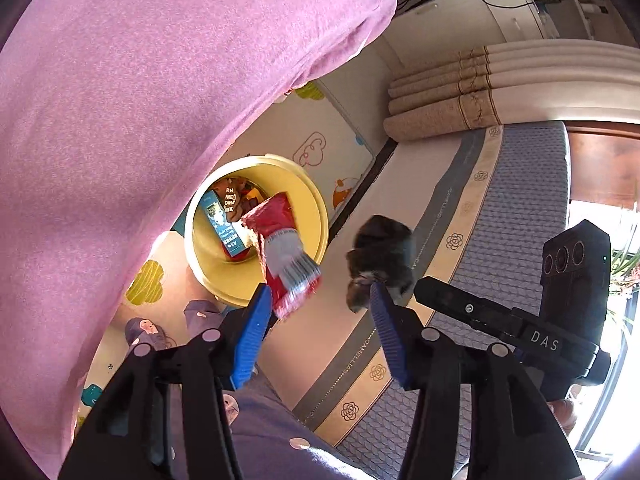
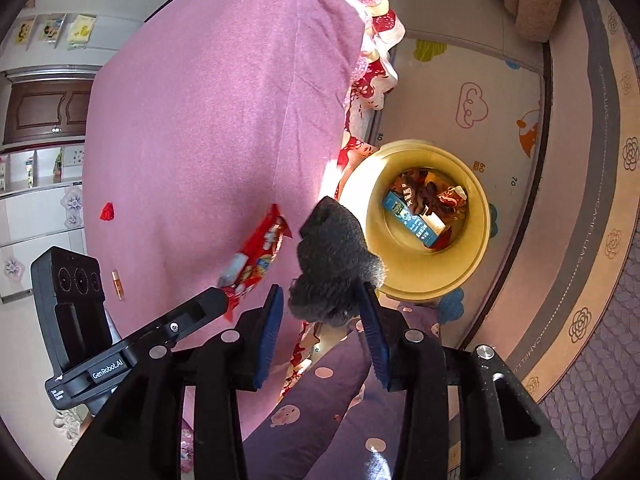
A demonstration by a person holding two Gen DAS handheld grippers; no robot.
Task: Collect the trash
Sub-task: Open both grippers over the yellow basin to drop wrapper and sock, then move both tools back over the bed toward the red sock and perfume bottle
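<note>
A yellow bin (image 1: 310,200) stands on the floor beside the bed, holding a blue carton (image 1: 222,224) and brown wrappers. My left gripper (image 1: 320,290) is open above its near rim. A blurred red snack wrapper (image 1: 280,256) hangs over the bin and touches only the left blue pad (image 1: 256,320). My right gripper (image 2: 322,290) is also open. A black fuzzy clump (image 2: 334,256) sits at its tips against the right pad, with a slight gap at the left pad. The bin (image 2: 478,220) lies just beyond. The red wrapper (image 2: 256,256) shows at the left gripper's finger (image 2: 200,312).
A pink bedcover (image 2: 200,120) fills the left, with a small red scrap (image 2: 107,212) and a small tube (image 2: 117,282) on it. A patterned play mat (image 2: 472,92) covers the floor. A mattress edge (image 1: 520,208) and rolled rugs (image 1: 440,112) lie right. Purple dotted trousers (image 2: 340,400) are below.
</note>
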